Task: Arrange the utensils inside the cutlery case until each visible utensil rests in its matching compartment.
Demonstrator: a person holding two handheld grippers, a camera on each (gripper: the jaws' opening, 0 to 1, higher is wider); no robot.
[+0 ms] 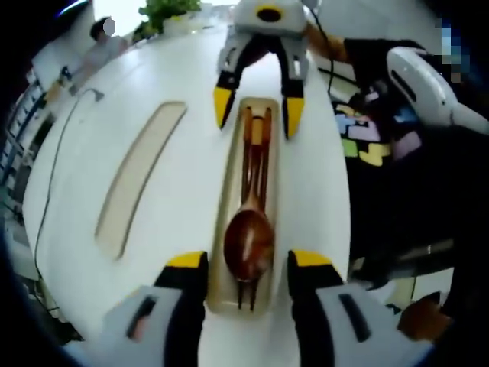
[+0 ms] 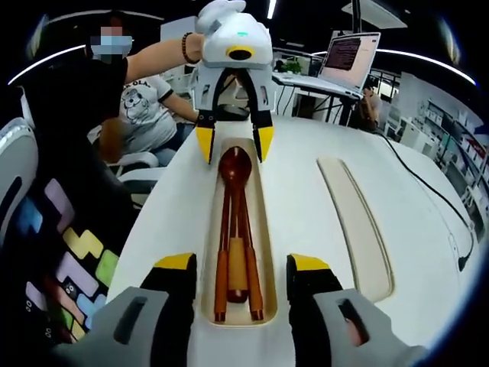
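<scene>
Open cutlery case (image 1: 229,229) lying on the white worktop (image 1: 176,191), with its lid (image 1: 137,180) set beside it, apart. A wooden spoon (image 1: 248,241) and chopsticks (image 2: 221,260) rest inside the case. The left claw (image 1: 244,267) and right claw (image 2: 241,267) straddle opposite ends of the case, jaws spread wide, gripping nothing.

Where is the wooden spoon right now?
The spoon lies in the open case on the white table, on top of the chopsticks, between both claws.
</scene>
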